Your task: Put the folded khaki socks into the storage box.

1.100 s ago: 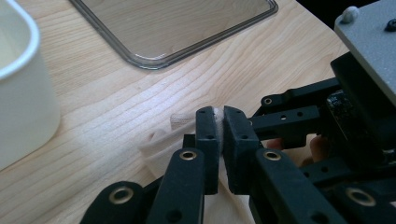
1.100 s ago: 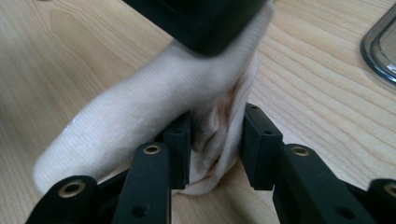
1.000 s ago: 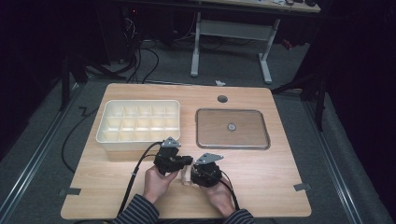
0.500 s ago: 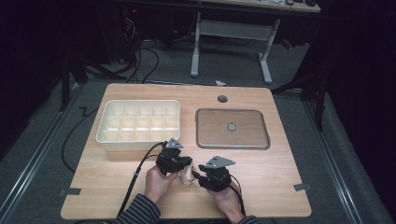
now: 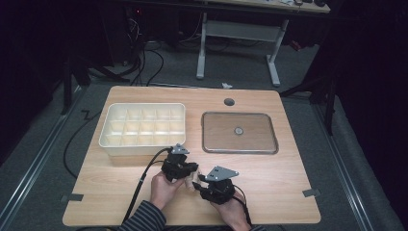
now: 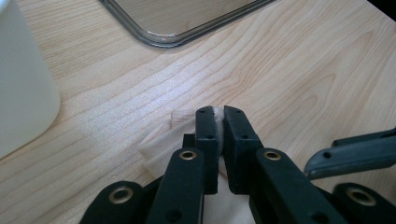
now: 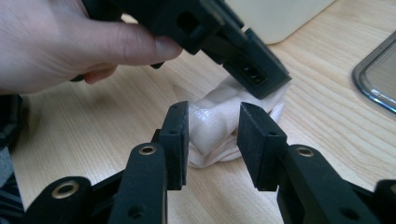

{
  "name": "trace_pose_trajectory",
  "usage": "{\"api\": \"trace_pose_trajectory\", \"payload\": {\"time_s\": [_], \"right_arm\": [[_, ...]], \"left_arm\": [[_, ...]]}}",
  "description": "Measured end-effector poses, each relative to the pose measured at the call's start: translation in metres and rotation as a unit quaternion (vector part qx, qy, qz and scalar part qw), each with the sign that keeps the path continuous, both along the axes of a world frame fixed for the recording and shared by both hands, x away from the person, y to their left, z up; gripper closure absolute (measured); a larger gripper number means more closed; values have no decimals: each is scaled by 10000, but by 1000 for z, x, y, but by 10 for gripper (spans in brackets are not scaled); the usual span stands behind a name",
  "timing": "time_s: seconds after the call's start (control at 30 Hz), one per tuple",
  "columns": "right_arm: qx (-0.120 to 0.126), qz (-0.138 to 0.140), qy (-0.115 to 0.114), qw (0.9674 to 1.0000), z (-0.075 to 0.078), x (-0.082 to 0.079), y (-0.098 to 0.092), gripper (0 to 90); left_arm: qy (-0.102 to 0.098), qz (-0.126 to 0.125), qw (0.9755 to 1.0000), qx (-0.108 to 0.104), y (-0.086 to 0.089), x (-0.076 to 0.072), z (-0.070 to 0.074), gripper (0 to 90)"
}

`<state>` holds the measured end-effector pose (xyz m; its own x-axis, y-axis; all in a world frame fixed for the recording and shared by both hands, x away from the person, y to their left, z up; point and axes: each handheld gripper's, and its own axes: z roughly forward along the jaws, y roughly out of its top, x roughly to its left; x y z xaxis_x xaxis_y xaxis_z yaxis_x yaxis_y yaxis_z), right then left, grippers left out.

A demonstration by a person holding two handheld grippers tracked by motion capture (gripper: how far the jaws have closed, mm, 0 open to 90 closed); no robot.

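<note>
A small pale beige cloth bundle lies on the wooden table near its front edge. My left gripper is shut on the bundle's far end, with a strip of cloth pinched between its pads. In the right gripper view it comes down from above, held by a hand. My right gripper stands open with the near end of the bundle in the gap; its jaws have just been closing a little. From the high view both grippers, left and right, meet tip to tip over the cloth.
A white compartment box stands at the back left. A shallow metal tray lies to its right with a small round piece in its middle. A cable hole sits near the table's far edge. Both cables trail toward the person.
My right gripper has drawn back a little toward the near edge of the table and risen slightly. The left gripper has stayed where it was, shut on the cloth.
</note>
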<state>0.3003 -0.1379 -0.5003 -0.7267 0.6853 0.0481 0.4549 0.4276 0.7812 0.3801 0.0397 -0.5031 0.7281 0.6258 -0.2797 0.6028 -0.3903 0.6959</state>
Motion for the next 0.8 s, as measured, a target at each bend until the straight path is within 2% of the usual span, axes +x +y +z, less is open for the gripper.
{"api": "trace_pose_trajectory", "payload": {"time_s": [0.17,0.27,0.8], "right_arm": [[-107,44,82,9999,-8,3,2,721],[-139,42,152,9998,-13,5,0,818],[-315,17,229,9992,-22,9,-1,861]], "left_arm": [[-11,9,10000,-9,-1,1,-1,855],[-49,8,10000,-4,-2,3,-2,855],[-173,31,9998,-42,-5,9,-9,847]]}}
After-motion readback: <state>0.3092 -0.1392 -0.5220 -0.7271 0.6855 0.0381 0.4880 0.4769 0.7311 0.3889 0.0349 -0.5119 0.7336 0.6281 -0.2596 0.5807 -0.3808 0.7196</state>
